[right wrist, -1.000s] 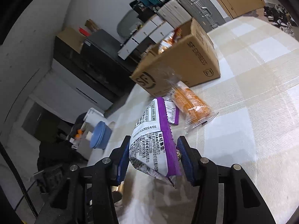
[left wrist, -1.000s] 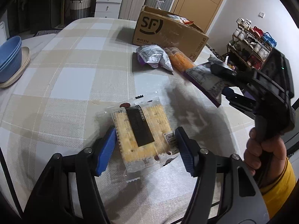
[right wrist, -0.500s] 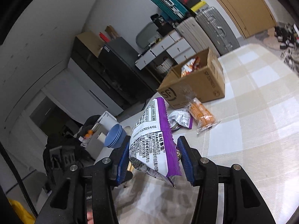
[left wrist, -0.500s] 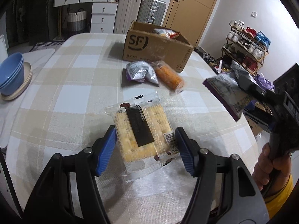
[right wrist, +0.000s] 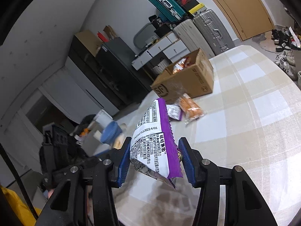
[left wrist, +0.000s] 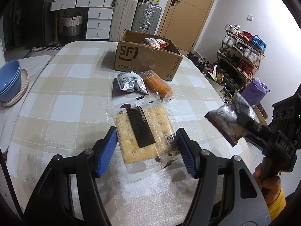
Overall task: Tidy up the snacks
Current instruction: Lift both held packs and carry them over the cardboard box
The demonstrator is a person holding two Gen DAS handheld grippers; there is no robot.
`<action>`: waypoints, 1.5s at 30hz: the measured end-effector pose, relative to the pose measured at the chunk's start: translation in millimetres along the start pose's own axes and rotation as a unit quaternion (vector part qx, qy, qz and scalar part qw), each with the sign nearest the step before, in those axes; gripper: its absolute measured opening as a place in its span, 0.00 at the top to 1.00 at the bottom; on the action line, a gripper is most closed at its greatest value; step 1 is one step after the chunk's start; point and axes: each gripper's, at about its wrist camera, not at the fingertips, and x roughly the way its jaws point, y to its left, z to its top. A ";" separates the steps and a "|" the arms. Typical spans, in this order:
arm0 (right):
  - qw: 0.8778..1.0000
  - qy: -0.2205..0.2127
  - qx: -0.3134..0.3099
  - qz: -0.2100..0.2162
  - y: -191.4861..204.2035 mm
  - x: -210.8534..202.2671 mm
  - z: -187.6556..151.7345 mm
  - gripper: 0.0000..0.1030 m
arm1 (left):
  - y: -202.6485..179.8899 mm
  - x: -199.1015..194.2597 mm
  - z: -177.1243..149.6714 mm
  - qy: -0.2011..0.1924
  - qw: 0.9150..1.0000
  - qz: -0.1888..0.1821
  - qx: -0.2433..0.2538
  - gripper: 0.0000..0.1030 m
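A table (left wrist: 62,101) under a beige-and-white checked cloth fills most of both views; at its far side stands an open cardboard box (left wrist: 146,58) printed "SF", with red and orange snack bags showing inside it; beyond it, against the wall, are suitcases (left wrist: 135,17) and a white drawer unit (left wrist: 97,22), and to the right a shoe rack (left wrist: 242,56); a stack of blue bowls (left wrist: 9,81) sits on a plate at the table's left edge. Between the box and the grippers, just in front of the box, lie an orange snack pack (left wrist: 158,84) and a crumpled silver-and-purple bag (left wrist: 129,82), touching each other. The left gripper (left wrist: 146,148) holds a clear cracker packet (left wrist: 143,131) between its blue pads, both pads pressing the packet's sides; the far end of the packet reaches almost to the orange pack. The right gripper (right wrist: 154,162), held up off the table at the right, is clamped on a purple-and-white snack bag (right wrist: 154,141), which hangs in the air above the cloth, its printed back facing the right wrist camera.
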 end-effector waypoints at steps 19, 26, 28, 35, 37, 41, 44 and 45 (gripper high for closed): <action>0.996 0.002 -0.089 -0.009 18.8 61.3 98.4 0.51 | 23.5 34.8 80.8 -0.012 1.000 -0.023 -0.018 0.41; 0.995 0.013 -0.100 -0.007 21.6 95.6 168.7 0.51 | 24.3 51.4 153.5 -0.042 0.999 -0.021 -0.006 0.41; 0.994 0.015 -0.104 -0.010 20.5 105.8 191.6 0.51 | 25.7 59.4 177.5 -0.045 0.999 -0.020 -0.006 0.41; 0.994 0.034 -0.096 -0.041 6.0 155.4 260.0 0.51 | 20.9 105.7 251.3 -0.040 0.999 -0.003 0.012 0.41; 0.992 0.041 -0.100 -0.063 0.2 172.8 273.7 0.51 | 14.4 131.2 273.6 -0.023 0.999 -0.002 0.034 0.41; 0.982 0.063 -0.143 -0.105 -4.9 209.0 290.3 0.51 | 6.7 181.7 304.7 0.006 0.999 0.004 0.047 0.41; 0.972 0.072 -0.175 -0.138 -9.9 230.1 296.4 0.51 | 4.7 214.4 316.5 0.033 0.998 0.007 0.050 0.41; 0.968 0.076 -0.189 -0.148 -10.5 236.3 296.0 0.51 | 6.8 217.1 312.8 0.032 0.998 0.012 0.047 0.41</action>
